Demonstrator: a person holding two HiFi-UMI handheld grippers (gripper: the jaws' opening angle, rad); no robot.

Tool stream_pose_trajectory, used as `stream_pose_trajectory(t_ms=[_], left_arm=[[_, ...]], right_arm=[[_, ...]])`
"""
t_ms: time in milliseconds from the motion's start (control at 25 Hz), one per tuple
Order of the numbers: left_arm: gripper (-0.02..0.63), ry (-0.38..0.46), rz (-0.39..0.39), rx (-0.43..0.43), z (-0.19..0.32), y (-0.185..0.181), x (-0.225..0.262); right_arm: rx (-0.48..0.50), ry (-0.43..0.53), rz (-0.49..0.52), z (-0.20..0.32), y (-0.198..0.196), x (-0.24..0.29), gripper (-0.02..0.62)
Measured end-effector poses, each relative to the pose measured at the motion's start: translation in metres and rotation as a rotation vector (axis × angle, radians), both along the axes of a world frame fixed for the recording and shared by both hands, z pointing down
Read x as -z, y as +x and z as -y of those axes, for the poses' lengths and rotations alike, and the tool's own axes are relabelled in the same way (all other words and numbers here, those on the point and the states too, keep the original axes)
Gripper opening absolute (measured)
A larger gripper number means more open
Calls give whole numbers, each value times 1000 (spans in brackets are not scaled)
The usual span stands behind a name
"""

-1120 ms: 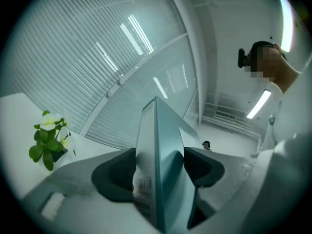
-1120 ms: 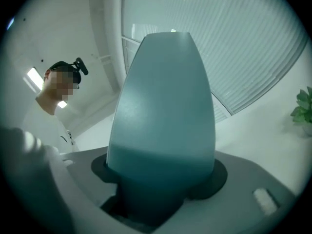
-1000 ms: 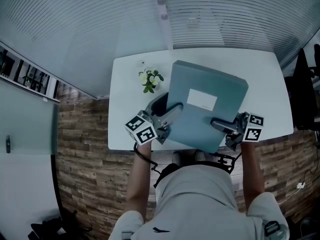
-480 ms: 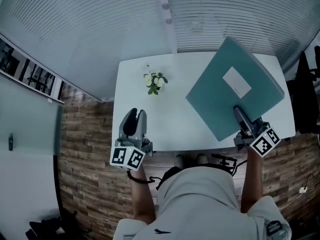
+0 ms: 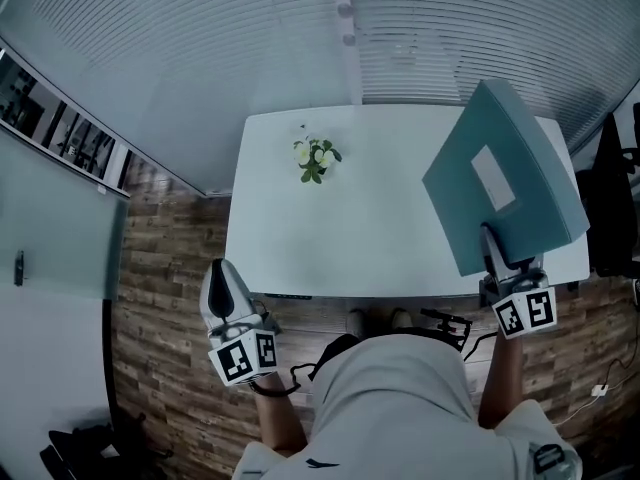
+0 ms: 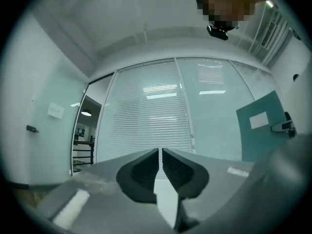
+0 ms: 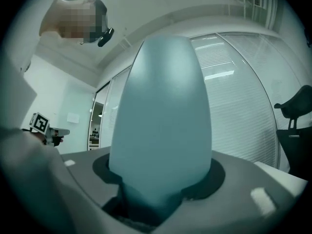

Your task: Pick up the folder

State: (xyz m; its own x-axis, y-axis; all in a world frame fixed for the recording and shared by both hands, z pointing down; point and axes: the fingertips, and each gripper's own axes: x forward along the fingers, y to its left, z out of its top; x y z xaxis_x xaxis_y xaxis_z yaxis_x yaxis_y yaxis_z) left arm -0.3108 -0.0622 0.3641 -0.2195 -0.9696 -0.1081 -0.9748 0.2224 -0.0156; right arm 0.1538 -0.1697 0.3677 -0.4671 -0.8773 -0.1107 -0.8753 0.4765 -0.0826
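Observation:
The teal folder [image 5: 510, 193] with a white label stands nearly upright over the table's right end. My right gripper [image 5: 493, 243] is shut on its lower edge. In the right gripper view the folder [image 7: 163, 116] fills the middle, wedged between the jaws. My left gripper [image 5: 222, 271] hangs off the table's front left corner, over the wooden floor and far from the folder. Its jaws are closing to a thin slit with nothing between them [image 6: 160, 152]. From the left gripper view the folder [image 6: 261, 130] shows far to the right.
The white table [image 5: 330, 238] carries a small flower sprig [image 5: 317, 157] near its back edge. A dark chair [image 5: 610, 188] stands to the right of the table. Glass walls with blinds run behind it. The person's legs are at the front edge.
The folder went from lying flat on the table to standing upright at the right, held by the right gripper alone. The left gripper let go, pulled back left off the table and closed.

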Motion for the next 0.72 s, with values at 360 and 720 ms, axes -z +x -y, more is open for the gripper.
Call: stream_pose_trajectory(t_ms=[360,720], left_arm=[[29,-10,17,-18,1,9,0],[6,-44,22,-31,7,12,-14]], right_arm=[[-16,-42,-10,0,2,-13,299],[9,-36,-37,0,2,-14,298]])
